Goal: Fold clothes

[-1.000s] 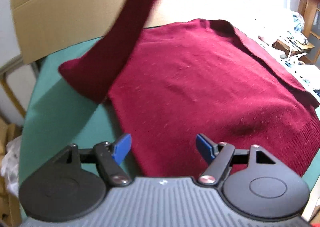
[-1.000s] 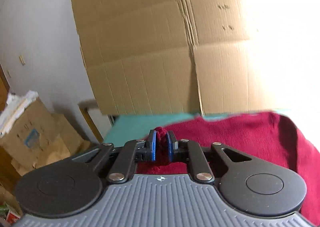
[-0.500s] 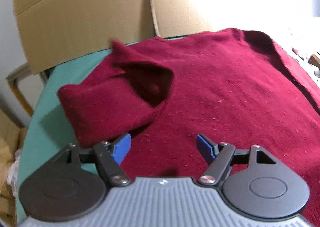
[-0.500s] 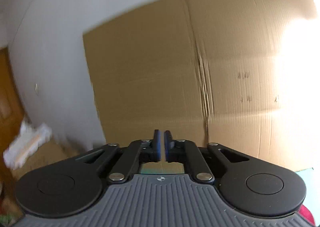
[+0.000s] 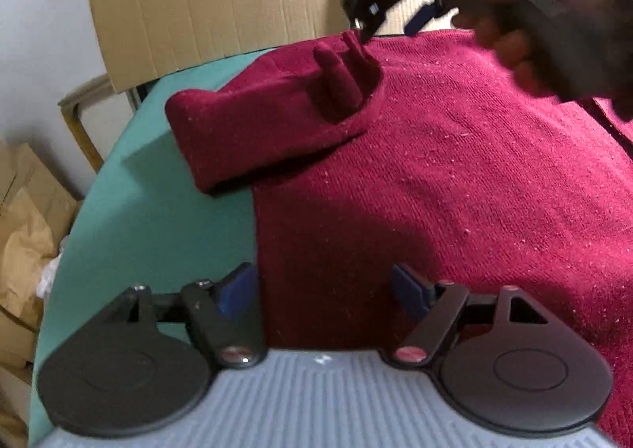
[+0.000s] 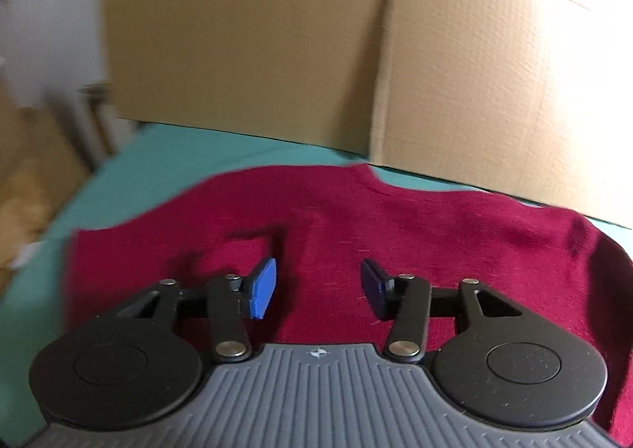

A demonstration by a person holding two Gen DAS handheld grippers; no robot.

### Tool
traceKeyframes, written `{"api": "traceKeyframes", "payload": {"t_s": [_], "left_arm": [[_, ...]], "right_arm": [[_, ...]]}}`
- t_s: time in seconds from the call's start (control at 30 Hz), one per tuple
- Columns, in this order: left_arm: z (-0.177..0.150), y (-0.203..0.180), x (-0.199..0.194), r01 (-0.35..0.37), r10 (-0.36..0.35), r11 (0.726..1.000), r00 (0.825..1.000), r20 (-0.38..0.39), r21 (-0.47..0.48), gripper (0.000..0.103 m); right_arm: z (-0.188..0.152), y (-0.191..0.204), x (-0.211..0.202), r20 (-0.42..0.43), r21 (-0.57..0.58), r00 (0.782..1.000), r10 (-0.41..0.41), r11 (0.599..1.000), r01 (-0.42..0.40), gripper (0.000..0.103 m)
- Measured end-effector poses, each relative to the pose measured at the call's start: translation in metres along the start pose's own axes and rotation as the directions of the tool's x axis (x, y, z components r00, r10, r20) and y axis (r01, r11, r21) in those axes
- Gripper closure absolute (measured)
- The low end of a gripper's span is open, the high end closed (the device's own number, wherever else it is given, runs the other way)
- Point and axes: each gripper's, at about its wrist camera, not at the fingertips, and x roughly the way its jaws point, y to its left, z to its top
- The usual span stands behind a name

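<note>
One dark red sweater (image 5: 455,179) lies spread over one green table cover (image 5: 158,210), and of its sleeves only one (image 5: 253,131) can be counted, folded in from the left onto the body. Two grippers are in sight: the left gripper (image 5: 325,290) near the bottom of its own view and the right gripper (image 5: 393,19) at the far right, each with two blue pads (so four pads in all). One hand (image 5: 554,36) shows, blurred, around the right gripper's handle. One big cardboard sheet (image 5: 213,5) stands at the far edge. At the left, crumpled brown paper bags (image 5: 27,218) sit in a heap, too jumbled to number.
</note>
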Motion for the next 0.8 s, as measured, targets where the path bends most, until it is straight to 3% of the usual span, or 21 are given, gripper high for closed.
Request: {"api": "traceKeyframes", "payload": {"t_s": [0.07, 0.13, 0.33, 0.43, 0.5, 0.57, 0.63, 0.73, 0.8], "left_arm": [[0.000, 0.002, 0.002, 0.001, -0.001, 1.000, 1.000, 0.002, -0.019, 0.018], [0.001, 0.005, 0.004, 0.015, -0.015, 0.999, 1.000, -0.003, -0.031, 0.018], [0.006, 0.006, 0.009, 0.047, -0.047, 0.998, 0.999, -0.014, -0.029, 0.017], [0.006, 0.006, 0.010, 0.055, -0.056, 0.998, 0.998, -0.014, -0.020, 0.017], [0.007, 0.008, 0.011, 0.066, -0.066, 0.997, 0.998, -0.017, -0.036, 0.016], [0.008, 0.009, 0.012, 0.075, -0.076, 0.996, 0.997, -0.019, -0.046, 0.016], [0.009, 0.009, 0.012, 0.080, -0.081, 0.996, 0.997, -0.019, -0.045, 0.016], [0.009, 0.009, 0.012, 0.080, -0.081, 0.996, 0.997, -0.016, -0.034, 0.016], [0.009, 0.010, 0.012, 0.083, -0.083, 0.996, 0.996, -0.014, -0.034, 0.015]], "right_arm": [[0.002, -0.016, 0.015, -0.033, 0.091, 0.999, -0.008, 0.996, 0.011, 0.056], [0.001, -0.027, 0.027, -0.043, 0.171, 0.998, 0.055, 0.984, -0.047, 0.056], [0.004, -0.015, 0.038, -0.044, 0.157, 0.993, 0.106, 0.983, -0.098, 0.057], [0.008, -0.018, 0.030, -0.028, 0.219, 0.990, 0.141, 0.967, -0.132, 0.056], [0.010, -0.016, 0.017, 0.016, 0.221, 0.987, 0.161, 0.962, -0.161, 0.049], [0.011, -0.009, 0.012, 0.028, 0.177, 0.991, 0.134, 0.975, -0.137, 0.043], [0.013, 0.000, 0.015, 0.018, 0.121, 0.995, 0.102, 0.987, -0.104, 0.043], [0.012, 0.007, 0.027, -0.010, 0.085, 1.000, 0.013, 0.996, -0.012, 0.054], [0.010, 0.001, 0.034, -0.038, 0.123, 0.999, -0.014, 0.992, 0.018, 0.063]]}}
